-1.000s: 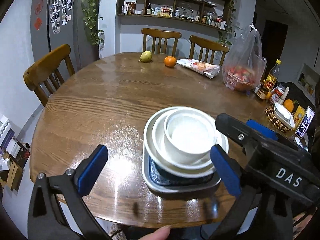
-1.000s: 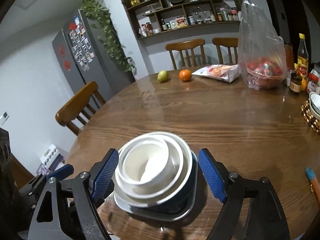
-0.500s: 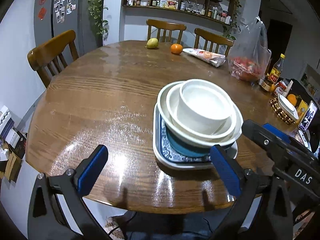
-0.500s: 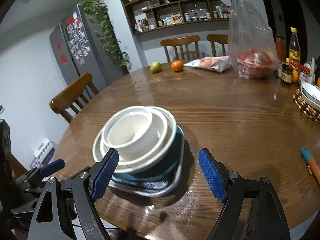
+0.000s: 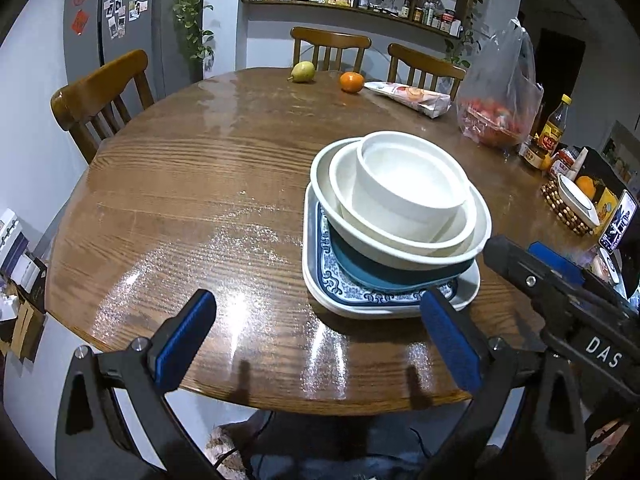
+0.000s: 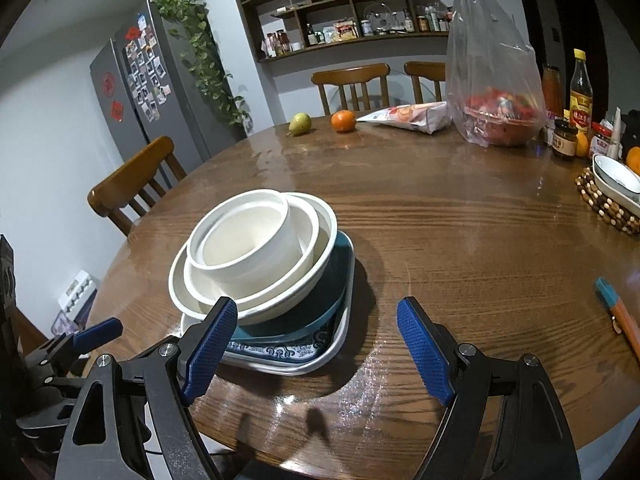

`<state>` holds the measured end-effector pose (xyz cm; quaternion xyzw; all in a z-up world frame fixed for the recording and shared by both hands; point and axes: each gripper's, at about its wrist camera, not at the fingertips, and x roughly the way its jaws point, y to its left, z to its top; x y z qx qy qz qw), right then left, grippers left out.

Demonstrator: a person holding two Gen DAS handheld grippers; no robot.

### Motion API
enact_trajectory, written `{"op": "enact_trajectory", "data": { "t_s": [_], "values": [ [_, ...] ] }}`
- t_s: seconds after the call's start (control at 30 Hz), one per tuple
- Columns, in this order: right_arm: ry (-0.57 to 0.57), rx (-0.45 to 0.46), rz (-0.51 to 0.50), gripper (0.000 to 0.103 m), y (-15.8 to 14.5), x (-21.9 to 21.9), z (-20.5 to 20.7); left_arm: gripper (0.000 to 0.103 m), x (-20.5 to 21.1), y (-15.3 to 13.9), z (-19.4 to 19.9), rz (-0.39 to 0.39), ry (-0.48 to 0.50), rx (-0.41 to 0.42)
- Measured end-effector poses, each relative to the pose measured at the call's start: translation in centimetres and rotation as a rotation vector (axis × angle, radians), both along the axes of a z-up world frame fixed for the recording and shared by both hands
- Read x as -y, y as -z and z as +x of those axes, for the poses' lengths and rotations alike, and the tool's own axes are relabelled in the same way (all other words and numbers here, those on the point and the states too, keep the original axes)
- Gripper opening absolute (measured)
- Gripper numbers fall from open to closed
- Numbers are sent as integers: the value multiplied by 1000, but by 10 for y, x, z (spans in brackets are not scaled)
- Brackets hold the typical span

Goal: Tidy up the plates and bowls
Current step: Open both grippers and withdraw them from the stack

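On the round wooden table [image 5: 200, 200] stands one stack. A square blue-patterned plate [image 5: 348, 294] is at the bottom, a dark teal dish [image 5: 400, 276] lies on it, and nested white bowls [image 5: 412, 188] sit on top. My left gripper [image 5: 316, 338] hangs open and empty over the table's near edge, short of the stack, which lies ahead and to the right. In the right wrist view the stack [image 6: 256, 256] lies ahead and to the left. My right gripper [image 6: 316, 354] is open and empty, and its left finger [image 6: 208, 352] overlaps the plate's near corner in the picture.
At the far side lie a pear [image 5: 303, 71], an orange [image 5: 351, 81], a snack packet [image 5: 412, 96] and a plastic bag with a red bowl [image 6: 496, 120]. Bottles and jars [image 6: 580, 100], a white dish on a beaded trivet [image 6: 616, 184] and a pen [image 6: 618, 312] crowd the right. Chairs [image 5: 100, 92] ring the table.
Both grippers have sunk and drawn back toward the table's near edge. The stack, earlier framed between the fingers, now sits ahead of them. Both grippers stay open.
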<state>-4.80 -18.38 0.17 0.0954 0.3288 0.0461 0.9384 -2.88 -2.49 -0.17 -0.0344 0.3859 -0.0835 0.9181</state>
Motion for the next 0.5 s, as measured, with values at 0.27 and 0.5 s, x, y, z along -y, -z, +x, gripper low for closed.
{"op": "enact_trajectory", "data": {
  "t_s": [0.27,0.5],
  "values": [
    [-1,-2,0,83,1,0,0,102,1,1,0,-11,9,-6],
    [-2,-3,1,83,2,1,1,102,1,0,1,-10,10,-8]
  ]
}}
